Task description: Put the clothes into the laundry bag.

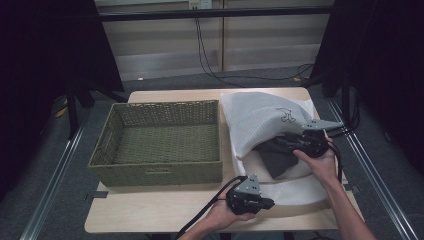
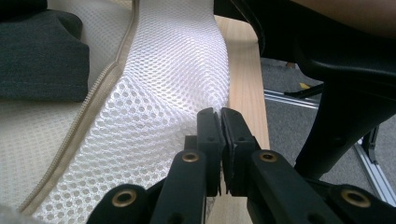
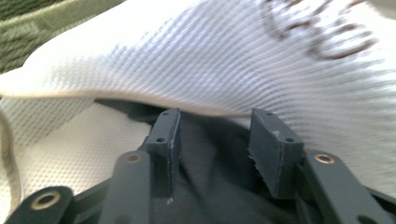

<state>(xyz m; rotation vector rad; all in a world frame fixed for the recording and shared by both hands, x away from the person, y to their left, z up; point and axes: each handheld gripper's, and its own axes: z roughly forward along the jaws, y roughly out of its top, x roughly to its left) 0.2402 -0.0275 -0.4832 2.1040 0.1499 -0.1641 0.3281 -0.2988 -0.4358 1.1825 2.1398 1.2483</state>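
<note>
White mesh laundry bag (image 1: 260,120): my left gripper (image 2: 219,122) pinches its edge tight, while my right gripper (image 3: 215,135) gapes half-wide over the dark grey cloth (image 3: 210,186) inside.

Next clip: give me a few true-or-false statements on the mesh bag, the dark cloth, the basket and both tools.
1. The basket holds the dark cloth. False: the dark cloth lies in the mesh bag.
2. The left tool is shut on the bag's edge. True.
3. The right tool stands open over the dark cloth. True.
4. The bag lies left of the basket. False: right of it.
</note>
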